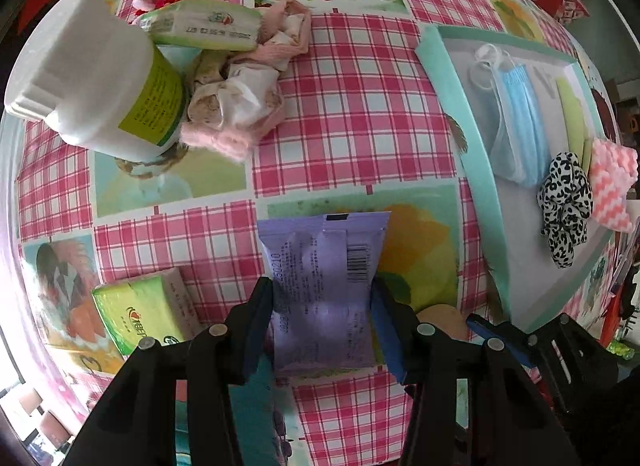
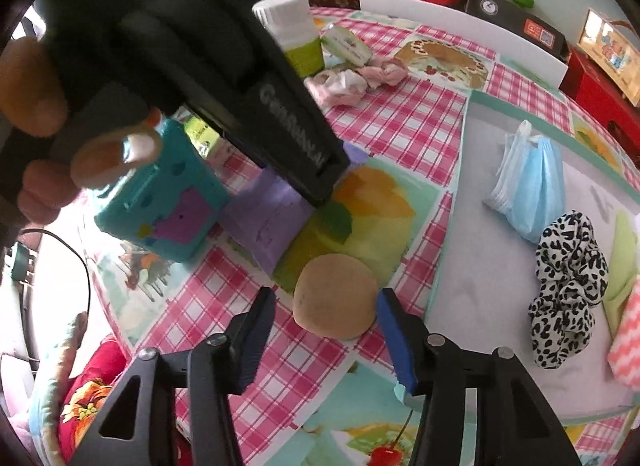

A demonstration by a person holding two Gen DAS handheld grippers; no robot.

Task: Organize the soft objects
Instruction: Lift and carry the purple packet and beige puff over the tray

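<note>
A pink checked tablecloth [image 1: 360,113] covers the table. Nearest, the left gripper [image 1: 323,318] pinches a purple packet [image 1: 324,286]. The right gripper [image 2: 326,330] stands half-open around a tan round sponge [image 2: 335,298], not touching. Right, a tray [image 2: 492,266] holds a blue mask [image 2: 532,185] and spotted scrunchie [image 2: 568,286]. Farther left stands a white bottle [image 1: 96,77].

light: bright daylight, soft shadows | glare: blown-out left edges | distortion: heavy fisheye; dark vignetted corners
</note>
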